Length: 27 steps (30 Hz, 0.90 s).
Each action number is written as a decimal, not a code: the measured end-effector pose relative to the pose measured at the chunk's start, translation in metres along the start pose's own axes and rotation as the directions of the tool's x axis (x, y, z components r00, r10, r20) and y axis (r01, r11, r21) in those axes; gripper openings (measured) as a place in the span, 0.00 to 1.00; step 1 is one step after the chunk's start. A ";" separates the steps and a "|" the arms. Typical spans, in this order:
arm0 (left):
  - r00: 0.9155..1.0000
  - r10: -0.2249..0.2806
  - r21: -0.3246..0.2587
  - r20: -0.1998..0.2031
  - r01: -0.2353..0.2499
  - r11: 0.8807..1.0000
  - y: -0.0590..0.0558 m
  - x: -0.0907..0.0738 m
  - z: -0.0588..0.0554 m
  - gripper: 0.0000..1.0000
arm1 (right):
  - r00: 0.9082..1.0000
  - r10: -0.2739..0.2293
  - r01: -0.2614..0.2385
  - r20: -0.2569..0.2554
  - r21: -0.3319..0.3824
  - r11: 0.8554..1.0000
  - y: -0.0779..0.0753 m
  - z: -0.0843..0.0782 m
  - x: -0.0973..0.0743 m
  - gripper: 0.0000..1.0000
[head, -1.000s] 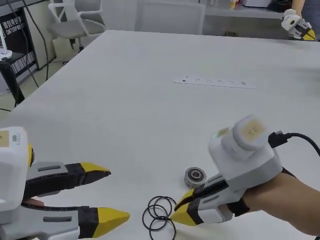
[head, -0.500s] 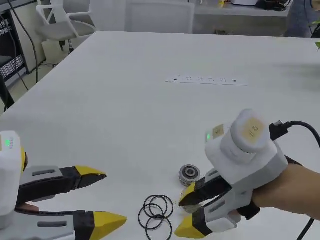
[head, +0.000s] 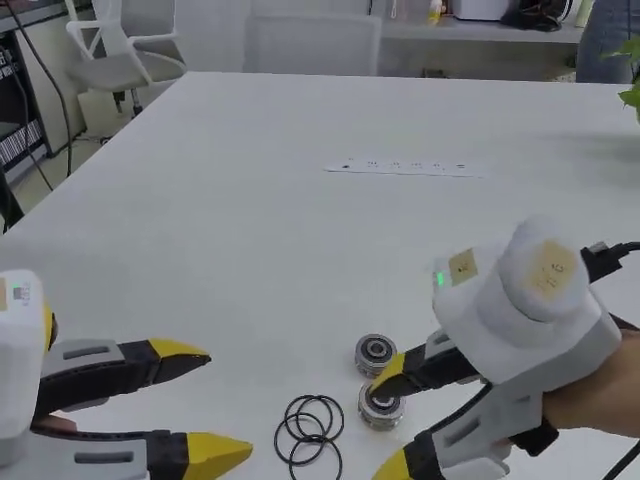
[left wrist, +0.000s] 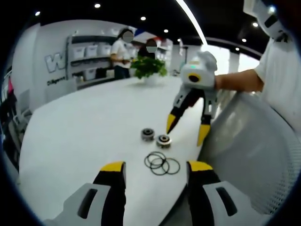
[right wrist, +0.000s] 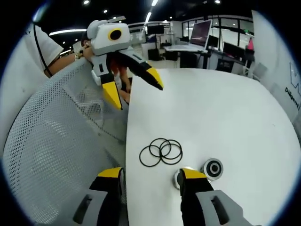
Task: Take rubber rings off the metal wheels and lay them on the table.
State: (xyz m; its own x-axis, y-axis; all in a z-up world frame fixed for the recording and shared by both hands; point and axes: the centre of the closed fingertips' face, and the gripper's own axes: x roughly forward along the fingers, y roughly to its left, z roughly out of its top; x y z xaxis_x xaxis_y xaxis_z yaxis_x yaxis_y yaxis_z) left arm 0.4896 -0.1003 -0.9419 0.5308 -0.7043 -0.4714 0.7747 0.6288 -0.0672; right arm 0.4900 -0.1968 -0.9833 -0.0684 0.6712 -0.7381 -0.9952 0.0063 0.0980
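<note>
A loose cluster of black rubber rings (head: 310, 432) already lies flat on the bench (head: 300, 230), overlapping one another, between the two grippers and close to the near edge. Just beside the cluster sit two metal wheels: the nearer wheel (head: 380, 403) and the farther wheel (head: 375, 352), almost touching each other. Whether either wheel carries a ring is too small to tell, so I judge the task well along, though not surely finished.

The right gripper (head: 378, 432) has its fingers spread wide and holds nothing; one fingertip hangs just over the nearer wheel. The left gripper (head: 228, 403) hovers near the rings with its fingers also wide and empty.

A second ago only one wheel rested on the bench, and the right gripper's fingers were nearly closed beside the rings. Half a second ago they were parting around something. Now they stand wide, and the second wheel sits on the bench
</note>
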 end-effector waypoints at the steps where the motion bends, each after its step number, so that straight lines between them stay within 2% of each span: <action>1: 1.000 -0.001 0.000 0.000 0.001 1.000 0.000 0.000 0.000 0.53 | 1.000 -0.004 0.004 0.007 0.005 1.000 -0.001 0.000 -0.002 0.47; 9: 1.000 -0.002 -0.008 -0.005 0.002 1.000 -0.001 0.000 -0.001 0.54 | 0.995 -0.052 0.046 0.089 0.069 0.997 -0.008 0.001 -0.027 0.51; 13: 1.000 -0.004 -0.008 -0.010 0.004 1.000 -0.001 0.001 -0.002 0.54 | 0.986 -0.098 0.084 0.131 0.109 0.990 -0.015 -0.002 -0.040 0.55; 22: 1.000 -0.006 -0.011 -0.017 0.006 1.000 0.000 0.001 -0.004 0.54 | 0.962 -0.176 0.134 0.208 0.200 0.971 -0.017 -0.015 -0.062 0.61; 27: 1.000 0.000 -0.013 -0.019 0.000 1.000 0.002 0.001 -0.005 0.55 | 0.945 -0.219 0.155 0.242 0.258 0.954 -0.016 -0.023 -0.075 0.64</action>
State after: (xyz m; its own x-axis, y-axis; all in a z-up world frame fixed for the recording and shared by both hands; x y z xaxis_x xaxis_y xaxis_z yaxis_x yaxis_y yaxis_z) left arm 0.4901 -0.0979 -0.9467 0.5244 -0.6980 -0.4877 0.7699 0.6333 -0.0785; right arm 0.5097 -0.2642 -0.9446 0.1703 0.8125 -0.5575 -0.9415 0.3012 0.1513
